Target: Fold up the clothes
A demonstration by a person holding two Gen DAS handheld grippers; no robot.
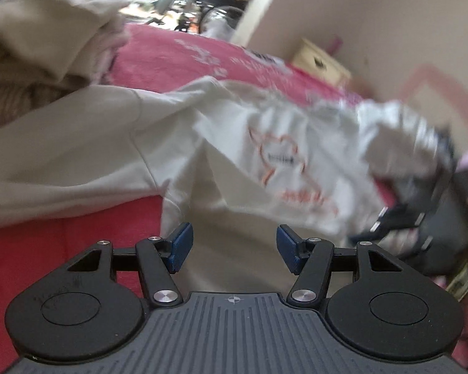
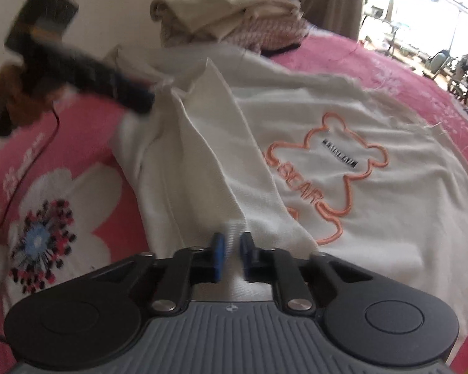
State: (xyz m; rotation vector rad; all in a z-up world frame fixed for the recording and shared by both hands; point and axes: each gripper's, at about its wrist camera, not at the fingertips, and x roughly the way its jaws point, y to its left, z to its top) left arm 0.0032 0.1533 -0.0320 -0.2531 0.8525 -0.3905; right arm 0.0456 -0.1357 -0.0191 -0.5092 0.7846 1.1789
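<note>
- The left gripper, low in the left wrist frame, has its blue pads spread wide, holding nothing, above the cream shirt.
- The right gripper has its pads nearly together, pinching a ribbed edge of the shirt at bottom centre.
- The shirt is soft knit with an orange bear outline, lying creased across a pink flowered bedspread.
- A pile of beige clothes sits at the top; a thin dark cable runs down the left.
</note>
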